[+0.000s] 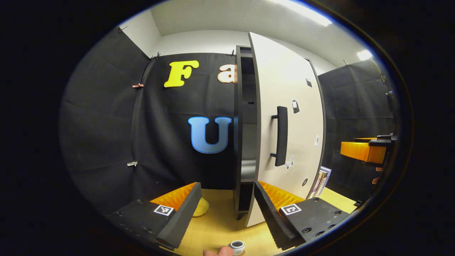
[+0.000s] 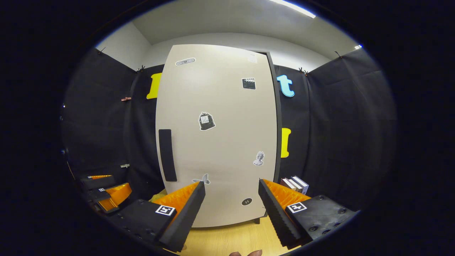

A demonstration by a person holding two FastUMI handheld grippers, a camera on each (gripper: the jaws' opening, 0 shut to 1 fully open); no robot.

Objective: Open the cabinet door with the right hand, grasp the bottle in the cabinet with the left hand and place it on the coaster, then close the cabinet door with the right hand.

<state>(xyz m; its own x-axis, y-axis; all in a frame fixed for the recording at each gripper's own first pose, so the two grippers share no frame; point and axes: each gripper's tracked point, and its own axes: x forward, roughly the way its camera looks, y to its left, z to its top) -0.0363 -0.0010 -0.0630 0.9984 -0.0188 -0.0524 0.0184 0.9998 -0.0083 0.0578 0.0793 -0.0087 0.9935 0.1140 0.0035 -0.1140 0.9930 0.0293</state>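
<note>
- Left gripper: fingers spread wide, holding nothing, over the table
- Right gripper: fingers spread, empty, facing the cabinet door
- Door nearly closed; handle by its left edge
- Bottle: cannot tell where

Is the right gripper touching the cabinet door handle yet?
Apart. In the right gripper view the right gripper stands open in front of the door, with the black handle off to its left, ungrasped.
</note>
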